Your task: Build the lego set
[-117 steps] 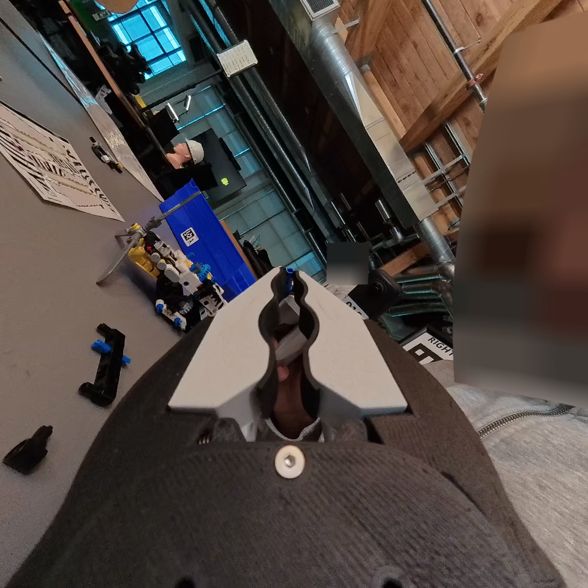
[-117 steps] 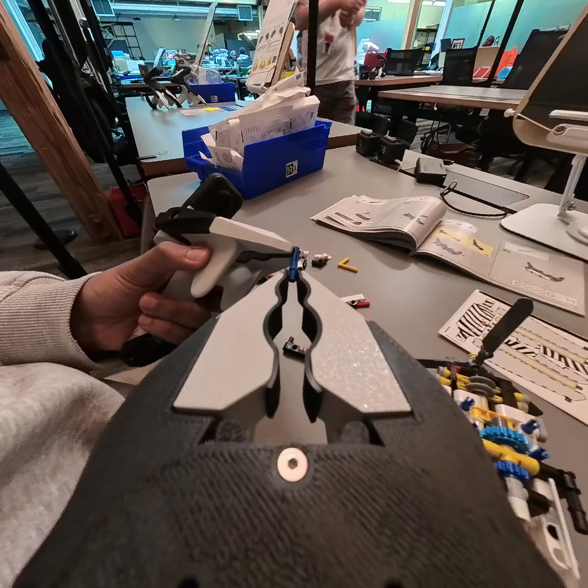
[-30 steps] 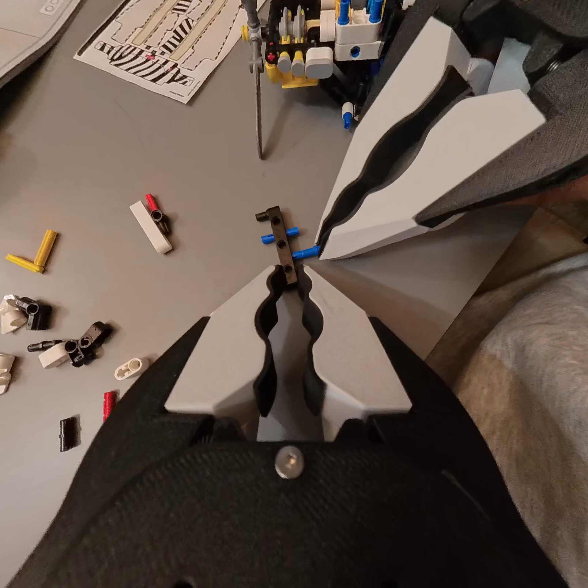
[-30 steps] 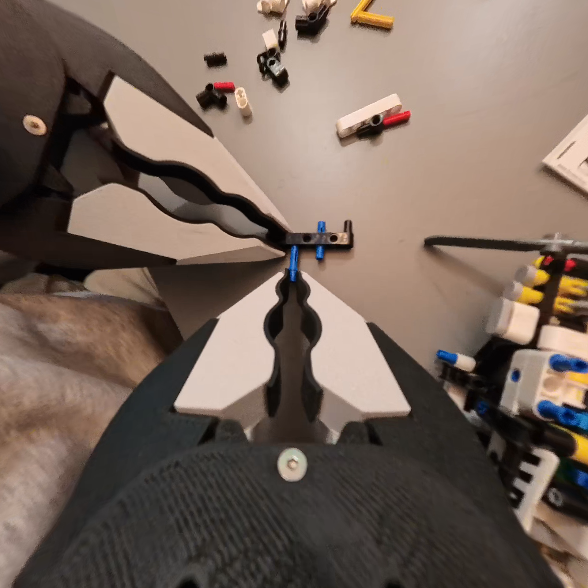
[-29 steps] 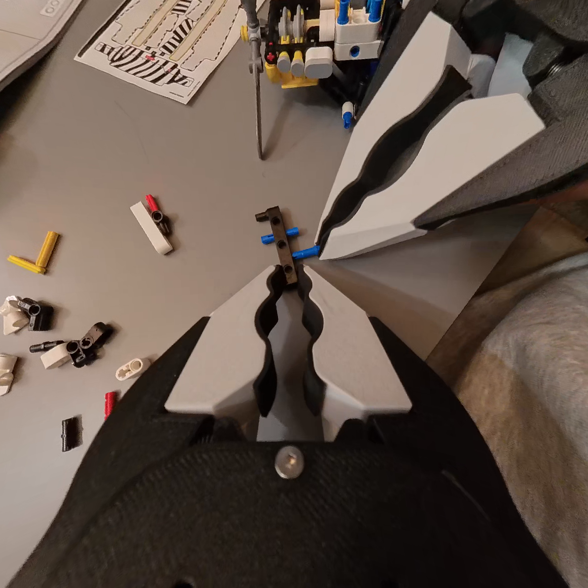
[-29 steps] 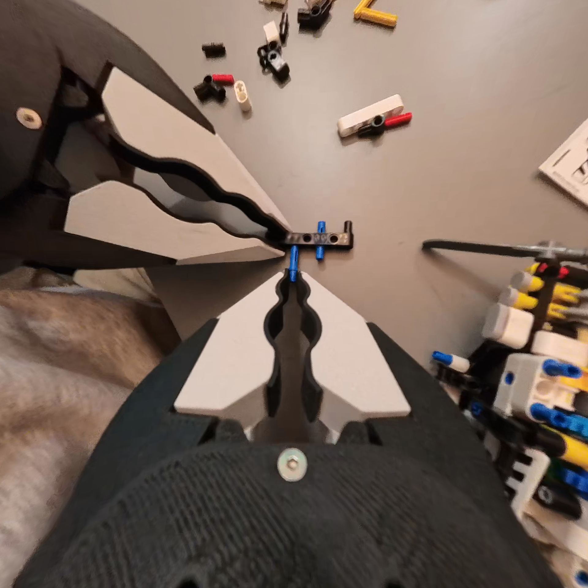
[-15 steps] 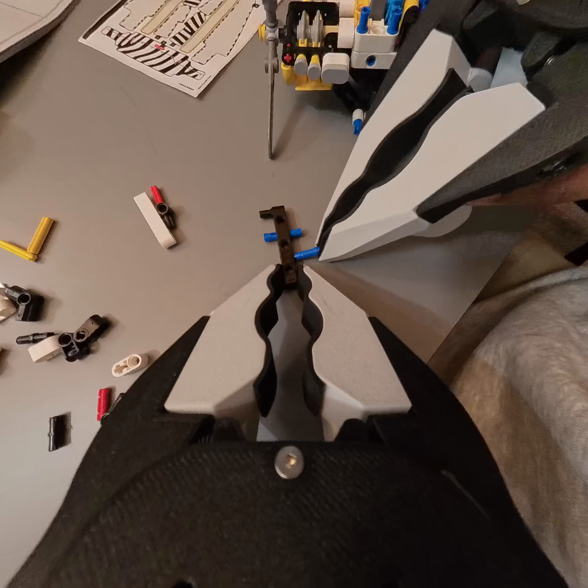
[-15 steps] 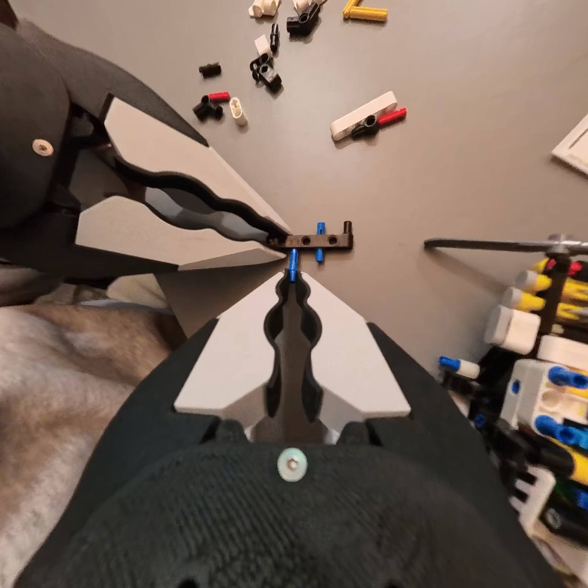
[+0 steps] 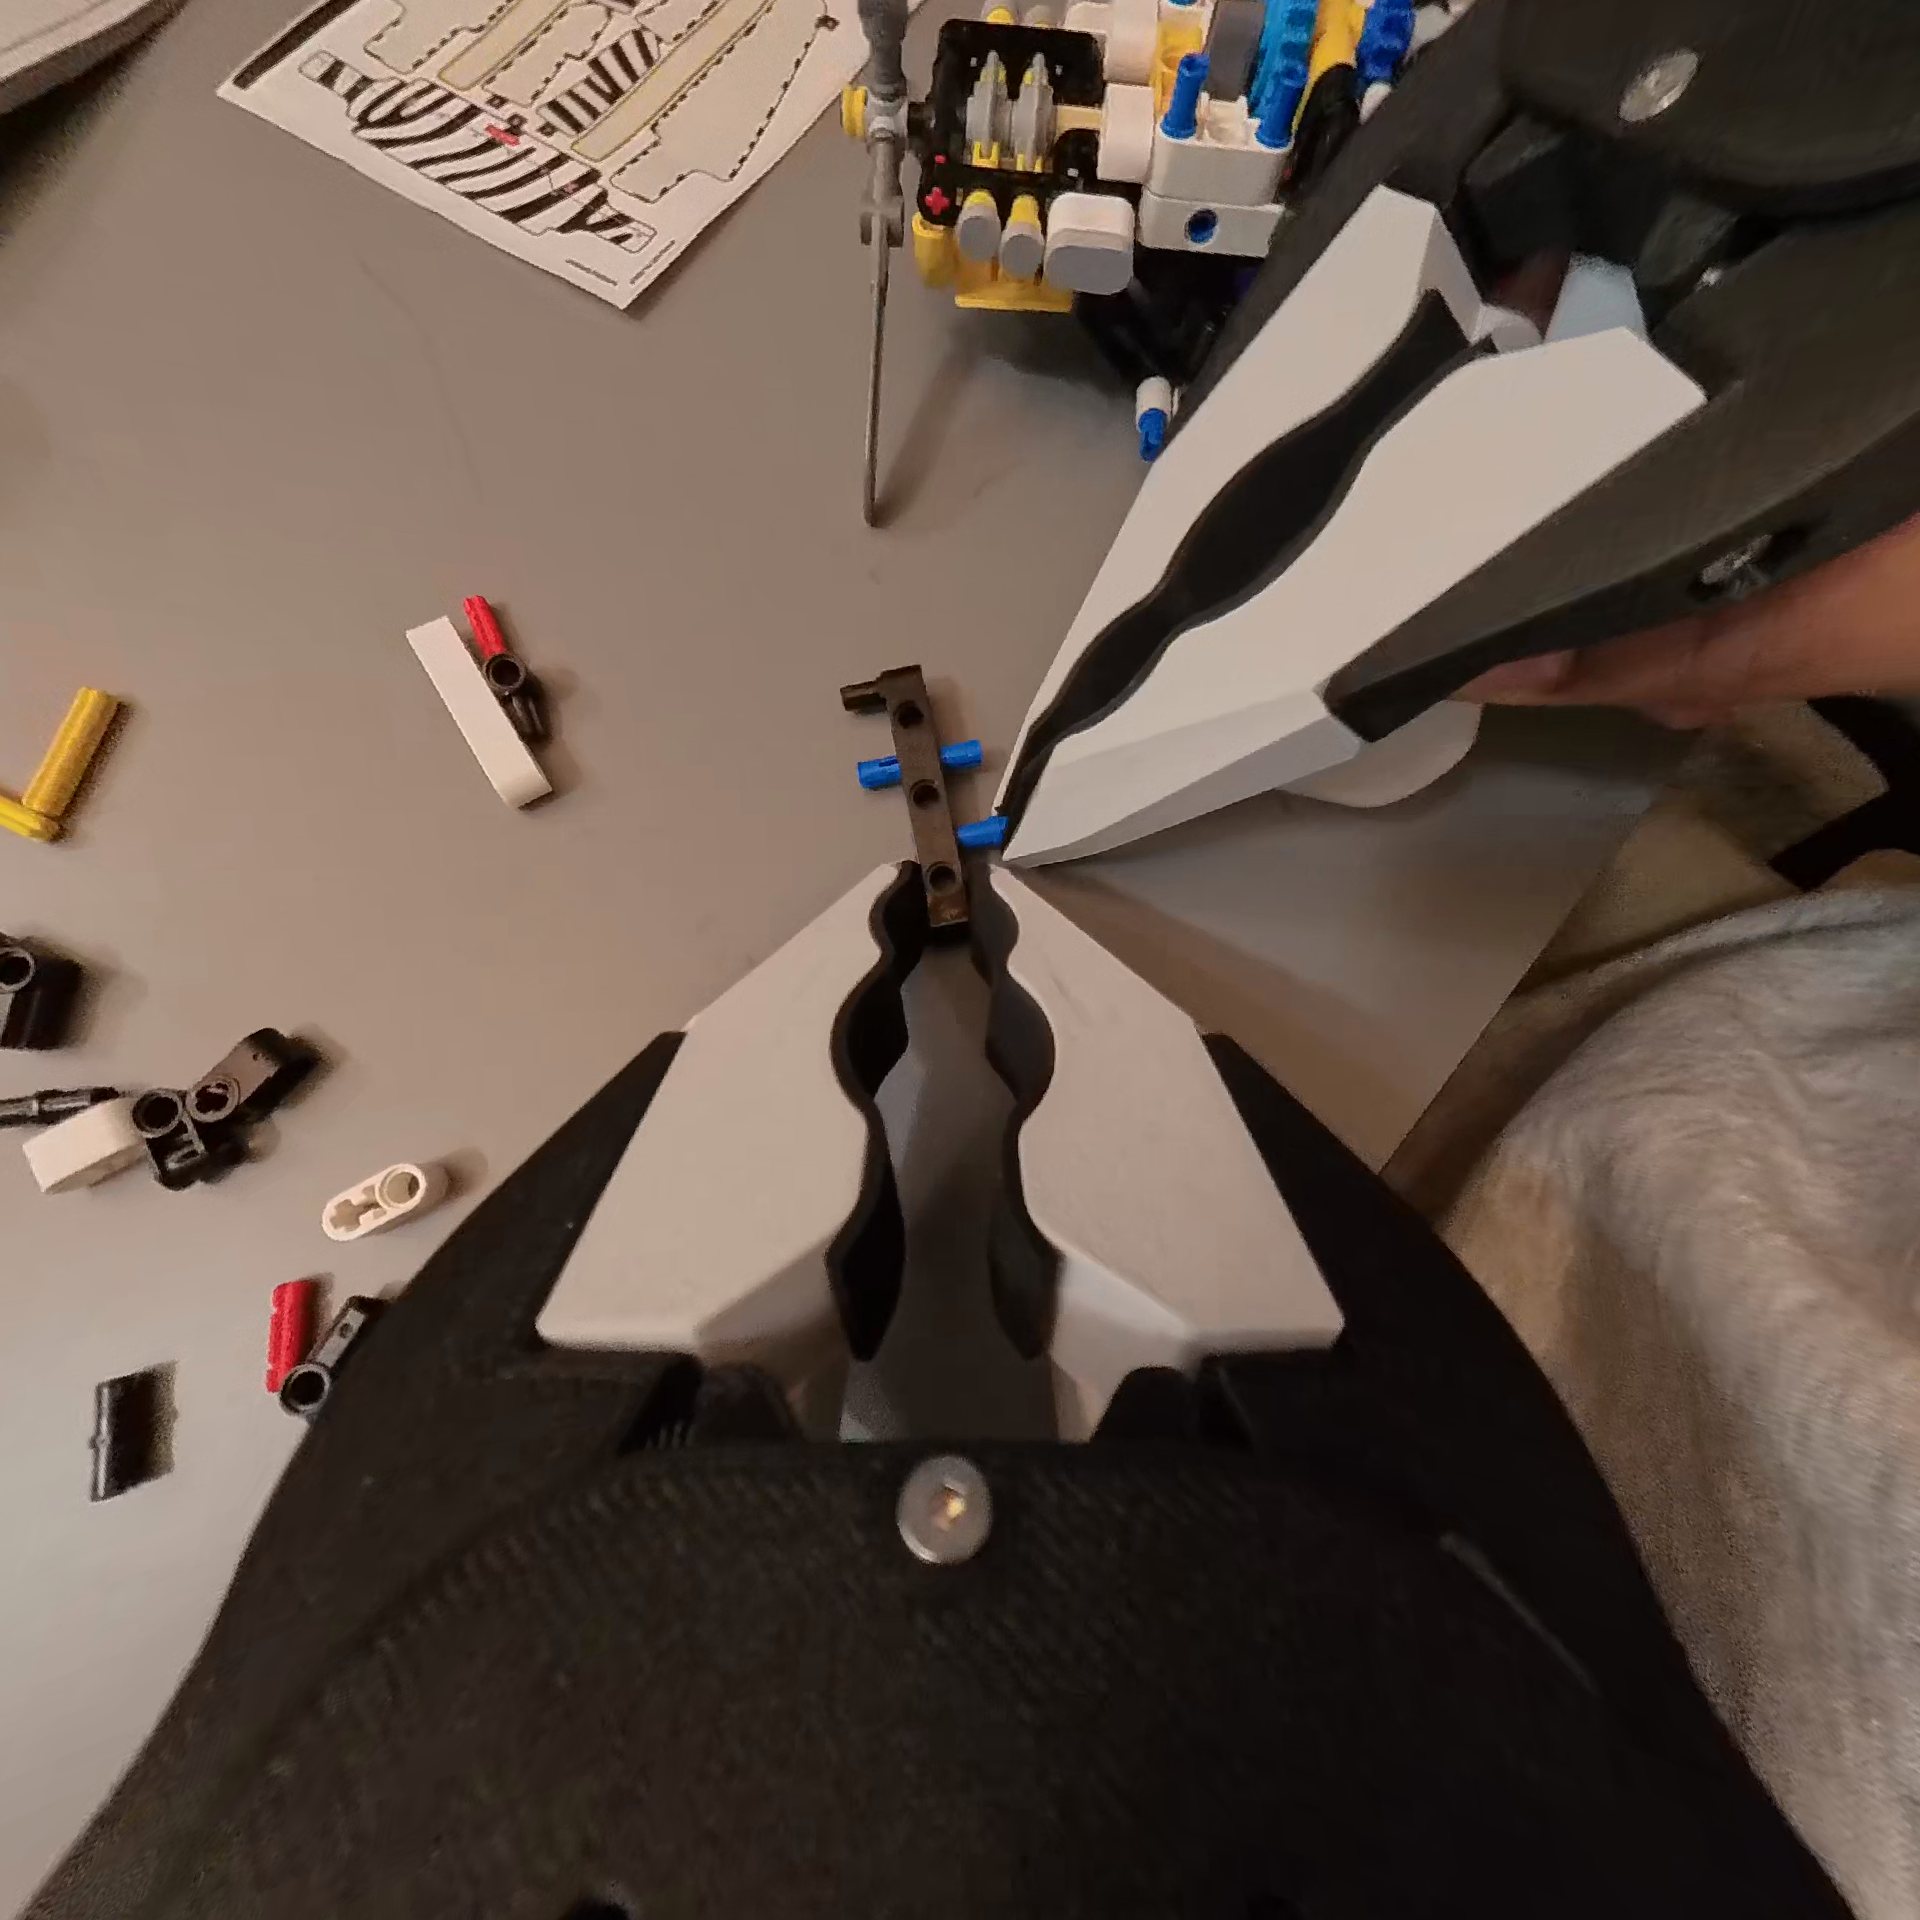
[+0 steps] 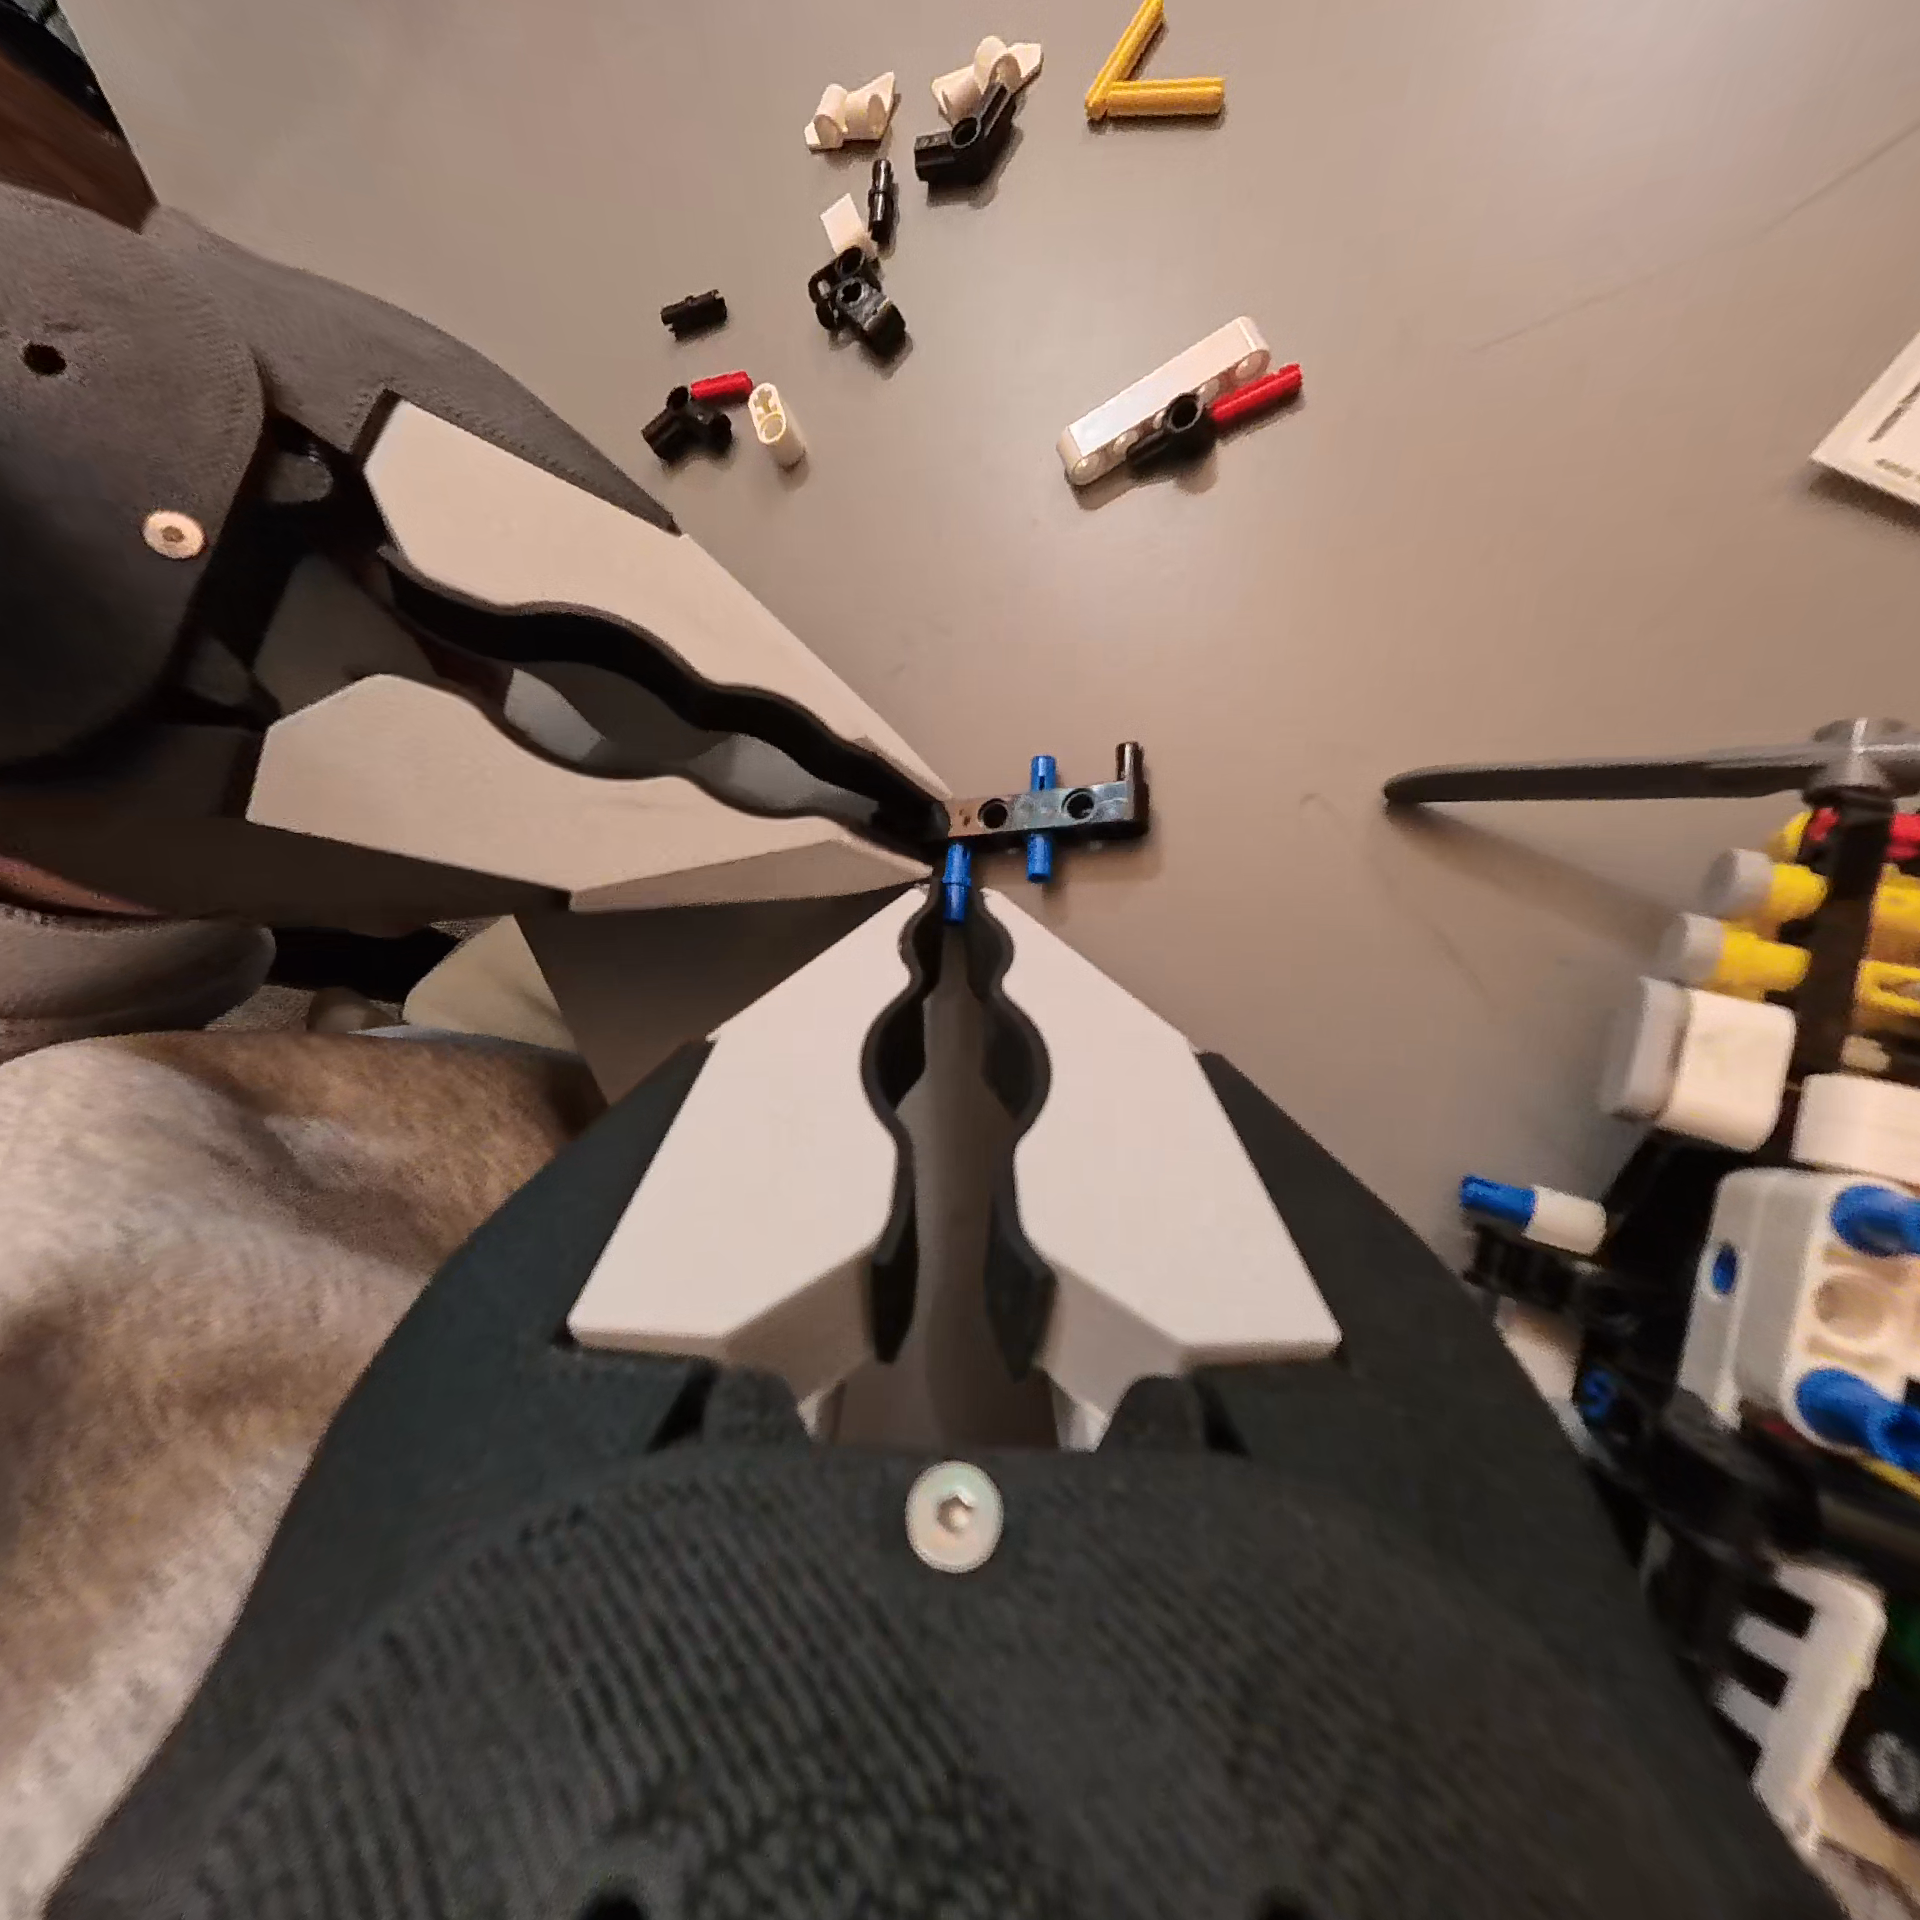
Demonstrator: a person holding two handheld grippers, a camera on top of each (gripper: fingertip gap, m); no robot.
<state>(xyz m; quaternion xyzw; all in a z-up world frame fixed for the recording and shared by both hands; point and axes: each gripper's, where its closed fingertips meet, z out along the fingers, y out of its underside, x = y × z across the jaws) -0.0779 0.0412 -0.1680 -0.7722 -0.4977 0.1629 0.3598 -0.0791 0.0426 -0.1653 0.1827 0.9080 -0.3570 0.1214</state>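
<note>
Tongs of the left gripper (image 9: 940, 894) are clamping one end of the black beam (image 9: 925, 795) above the surface (image 9: 416, 468) near its front edge, while the right tongs (image 10: 951, 888) are pinching a blue pin (image 10: 956, 878), pointing crosswise to the beam's long axis, at a hole beside the left grip.

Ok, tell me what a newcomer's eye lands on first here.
The two claws meeting mid-table: the left claw grips one end of a black beam, while the right claw holds a blue pin at the beam's side. Next, the colourful half-built model at the top of the left view, with loose parts scattered beyond.
</note>
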